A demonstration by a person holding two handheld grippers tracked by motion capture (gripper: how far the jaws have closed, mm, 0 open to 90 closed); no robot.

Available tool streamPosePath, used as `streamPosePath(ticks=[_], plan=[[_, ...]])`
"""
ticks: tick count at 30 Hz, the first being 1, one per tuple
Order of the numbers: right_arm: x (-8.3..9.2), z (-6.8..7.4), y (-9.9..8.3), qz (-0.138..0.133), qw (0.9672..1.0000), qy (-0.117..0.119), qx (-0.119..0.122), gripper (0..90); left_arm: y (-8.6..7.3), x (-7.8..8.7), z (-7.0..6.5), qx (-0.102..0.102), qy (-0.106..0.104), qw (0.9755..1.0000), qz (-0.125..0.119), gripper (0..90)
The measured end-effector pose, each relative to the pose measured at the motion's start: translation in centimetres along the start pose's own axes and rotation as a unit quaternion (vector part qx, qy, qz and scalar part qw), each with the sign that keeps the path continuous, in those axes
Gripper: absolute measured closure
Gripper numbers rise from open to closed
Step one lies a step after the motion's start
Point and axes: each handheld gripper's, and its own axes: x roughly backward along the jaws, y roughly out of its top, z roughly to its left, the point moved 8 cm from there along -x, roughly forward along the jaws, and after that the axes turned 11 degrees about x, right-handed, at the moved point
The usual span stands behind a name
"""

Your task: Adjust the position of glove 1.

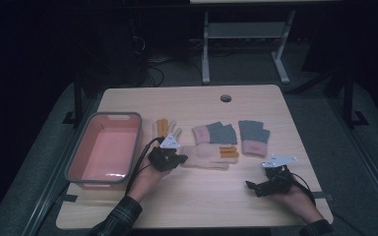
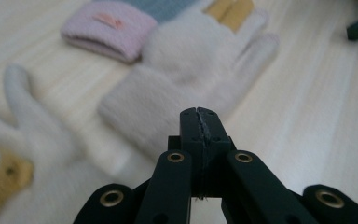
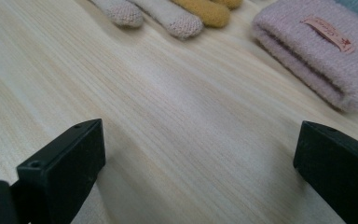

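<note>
a cream glove (image 1: pixel 204 156) with mustard-yellow fingers lies on a pale wood-grain table (image 1: pixel 192 196), beside two grey gloves (image 1: pixel 215 133) with pink cuffs bearing small orange-red labels. a grey-rimmed bin (image 1: pixel 104 150) shows a salmon-pink inside. black grippers (image 1: pixel 170 160); a dark plaid sleeve (image 1: pixel 120 219).

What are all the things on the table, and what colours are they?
Bin: one, grey outside and pink inside, left side of the table.
Cream gloves: two, cream with yellow fingers; one beside the bin, one in the middle of the table.
Grey gloves: two, grey with pink cuffs; one behind the middle cream glove, one to its right.
Table: one, light wood.
Left gripper: one, black, jaws shut, empty, at the middle cream glove's cuff.
Right gripper: one, black, jaws open, over bare table at front right.
</note>
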Motion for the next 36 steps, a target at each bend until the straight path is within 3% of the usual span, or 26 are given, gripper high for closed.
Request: streamPosePath(ticks=[5, 11, 17, 24, 27, 29, 33, 36], plan=[[-0.1, 0.0, 0.1, 0.0, 1.0, 0.001, 0.001, 1.8, 0.6, -1.2, 0.9, -0.005, 0.01, 0.9999, 0.006, 89.5], [-0.1, 0.0, 0.1, 0.0, 1.0, 0.001, 0.001, 1.7, -0.1, -3.0, 1.4, -0.017, 0.018, 0.9989, 0.04, 89.5], [-0.1, 0.0, 0.1, 0.0, 1.0, 0.001, 0.001, 1.8, -0.5, -3.1, 0.9, -0.016, 0.003, 0.9983, 0.056, 89.6], [0.0, 0.0, 0.1, 0.0, 1.0, 0.001, 0.001, 1.8, -1.3, -2.4, -0.4, -0.006, -0.028, 0.9966, 0.078, 89.6], [0.0, 0.0, 0.1, 0.0, 1.0, 0.002, 0.002, 1.8, -1.8, -2.1, -1.3, -0.01, -0.036, 0.9964, 0.076, 89.6], [0.0, 0.0, 0.1, 0.0, 1.0, 0.002, 0.002, 1.8, -2.1, -2.0, -2.0, 0.0, -0.045, 0.9963, 0.073, 89.6], [0.0, 0.0, 0.1, 0.0, 1.0, 0.002, 0.002, 1.8, -2.5, -1.8, -2.8, -0.008, -0.052, 0.9952, 0.082, 89.6], [0.0, 0.0, 0.1, 0.0, 1.0, 0.002, 0.001, 1.8, -3.0, -1.7, -4.4, -0.009, -0.066, 0.9943, 0.084, 89.6]])
